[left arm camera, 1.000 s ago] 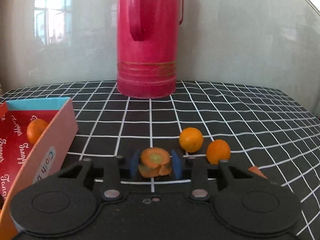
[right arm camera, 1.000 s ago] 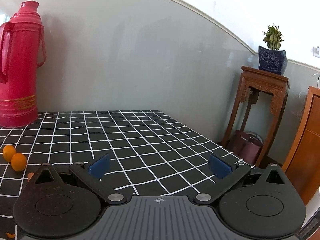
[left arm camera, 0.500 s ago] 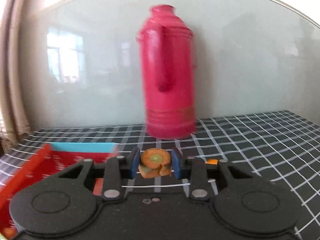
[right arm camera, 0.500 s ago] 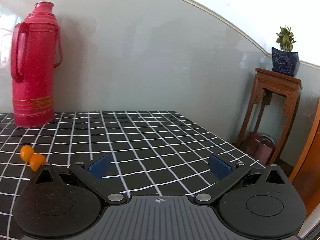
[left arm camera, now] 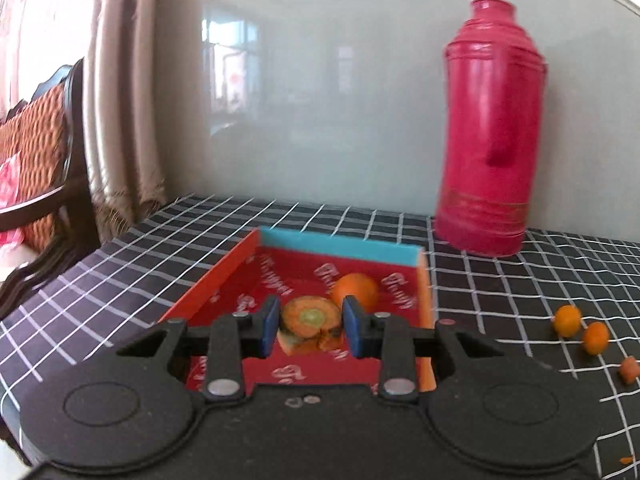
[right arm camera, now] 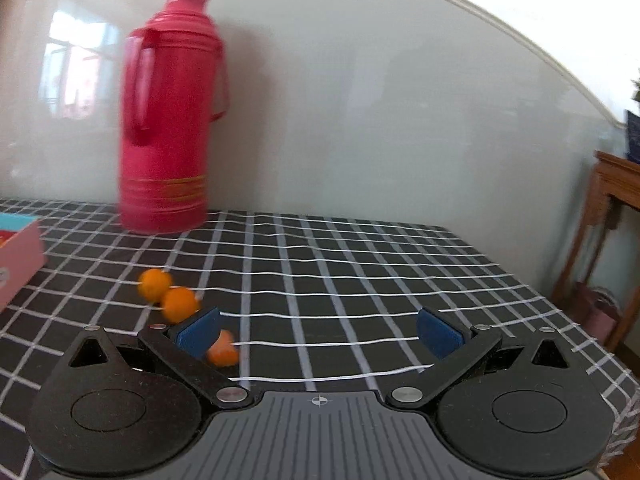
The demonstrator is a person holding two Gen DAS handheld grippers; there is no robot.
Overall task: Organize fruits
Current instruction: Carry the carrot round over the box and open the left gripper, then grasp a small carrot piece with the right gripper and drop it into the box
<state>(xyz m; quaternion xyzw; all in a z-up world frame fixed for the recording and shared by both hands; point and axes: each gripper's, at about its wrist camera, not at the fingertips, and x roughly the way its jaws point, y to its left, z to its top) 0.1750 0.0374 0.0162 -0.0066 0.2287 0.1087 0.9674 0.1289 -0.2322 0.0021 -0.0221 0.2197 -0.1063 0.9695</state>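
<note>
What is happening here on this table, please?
A person is sorting fruit with a two-finger tool in each hand. The left tool is shut on an orange cut piece and holds it over the open red box, where one orange already lies. The right tool is open and holds nothing. Two small oranges and a small orange piece are on the checked tablecloth, near the red thermos.

Your left wrist camera looks down along its claw (left arm camera: 310, 326), close over the red box (left arm camera: 425, 280); your right faces across the surface (right arm camera: 360, 264). Both share the red flask (left arm camera: 490, 128).
</note>
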